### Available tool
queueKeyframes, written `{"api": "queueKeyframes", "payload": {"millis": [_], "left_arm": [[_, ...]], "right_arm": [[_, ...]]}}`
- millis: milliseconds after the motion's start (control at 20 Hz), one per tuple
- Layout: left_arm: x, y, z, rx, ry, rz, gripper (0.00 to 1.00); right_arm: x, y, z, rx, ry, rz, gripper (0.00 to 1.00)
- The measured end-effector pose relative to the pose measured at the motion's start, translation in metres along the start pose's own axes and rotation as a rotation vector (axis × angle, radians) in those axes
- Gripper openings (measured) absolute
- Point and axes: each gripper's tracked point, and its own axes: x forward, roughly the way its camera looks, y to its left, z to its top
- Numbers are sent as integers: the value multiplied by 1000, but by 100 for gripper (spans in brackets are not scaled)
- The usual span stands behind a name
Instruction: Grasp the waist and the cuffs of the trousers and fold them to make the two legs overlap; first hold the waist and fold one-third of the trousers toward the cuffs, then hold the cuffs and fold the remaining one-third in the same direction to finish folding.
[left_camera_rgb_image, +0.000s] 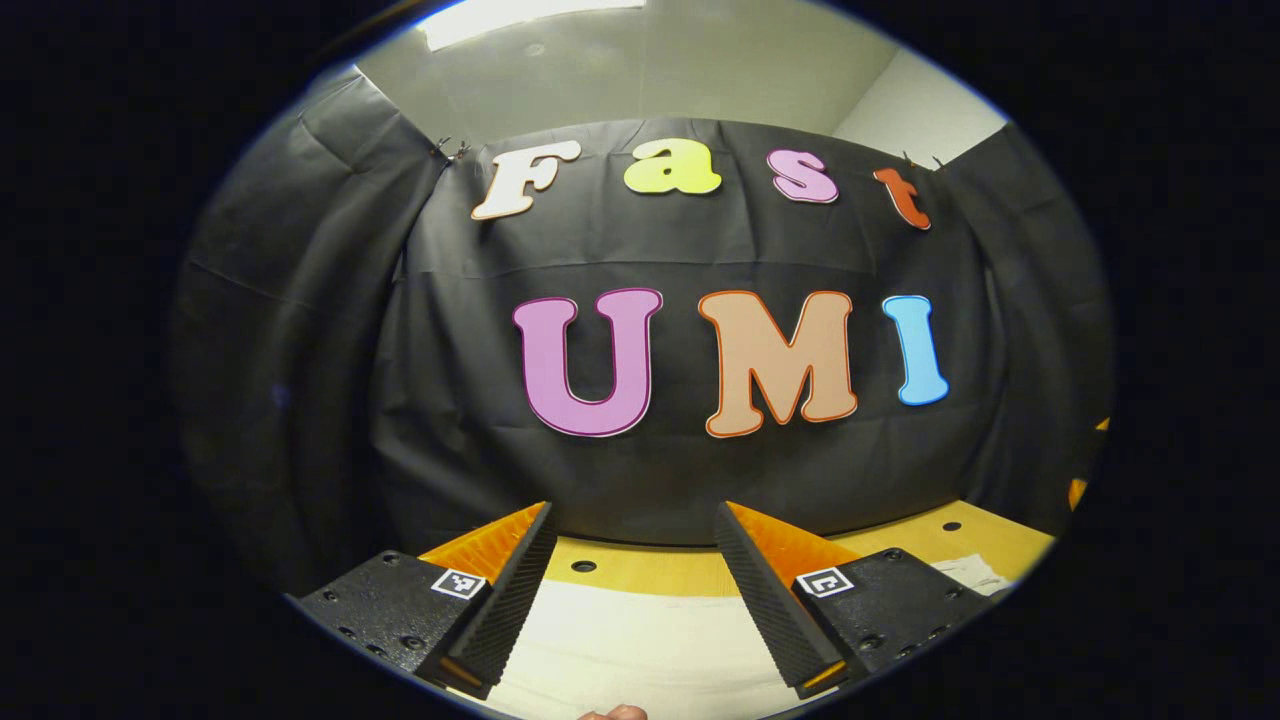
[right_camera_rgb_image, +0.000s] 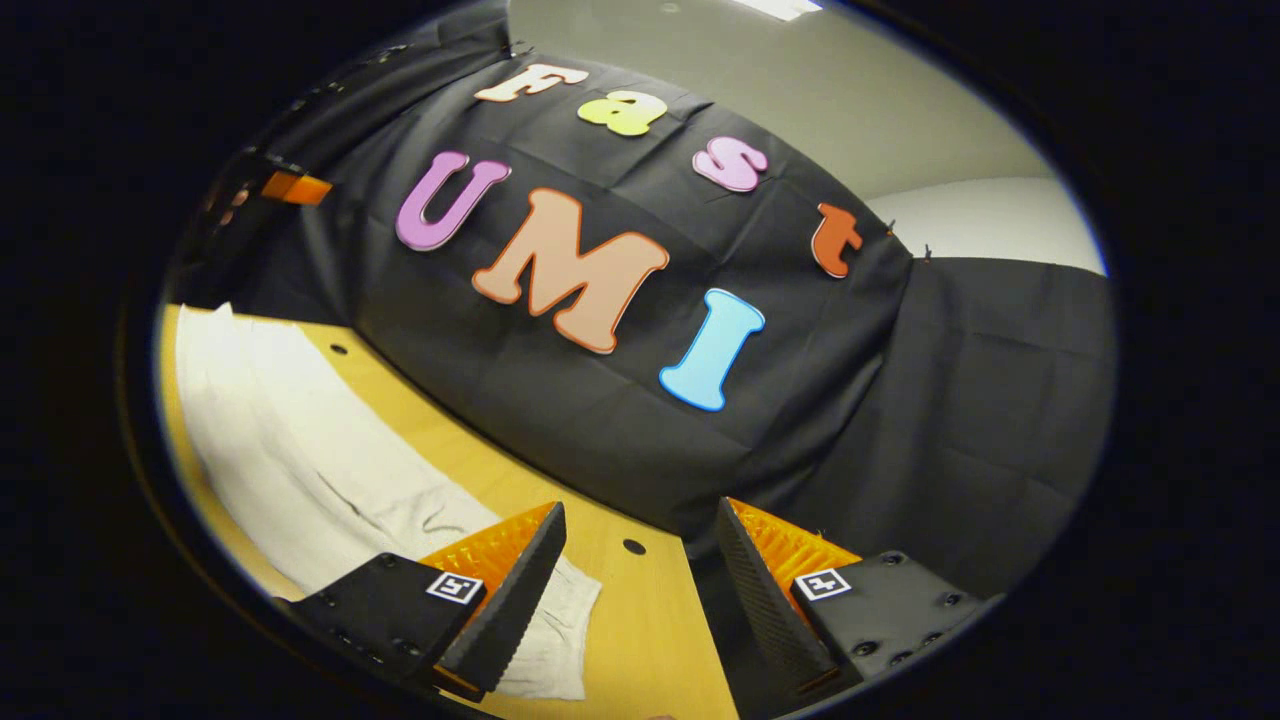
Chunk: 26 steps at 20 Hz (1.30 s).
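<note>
White trousers lie flat along the wooden table in the right gripper view, running from the far left to an end near my right gripper's left finger. My right gripper is open above the table with nothing between its fingers. In the left gripper view the pale cloth of the trousers lies below my left gripper, which is open and holds nothing. A small part of a hand shows at the bottom edge there. The other gripper appears far off at the upper left of the right gripper view.
The black cloth wall stands close behind the table's far edge and wraps around both sides. The wooden table has small round holes in its top. A pale scrap of cloth or paper lies at its right.
</note>
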Motion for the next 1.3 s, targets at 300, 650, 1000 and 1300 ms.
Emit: {"api": "queueKeyframes", "payload": {"millis": [300, 650, 1000, 1300], "left_arm": [[-2, -11, -9, 8, 22, 15, 96], [-12, -16, -17, 35, 39, 45, 96], [-22, -20, -23, 47, 56, 76, 96], [-28, -22, -24, 86, 63, 88, 96]], "right_arm": [[-12, 23, -55, -137, 66, 112, 97], [-32, 71, -127, -340, 121, 344, 98], [-49, 107, -191, -505, 191, 549, 98], [-58, 123, -220, -630, 215, 649, 98]]}}
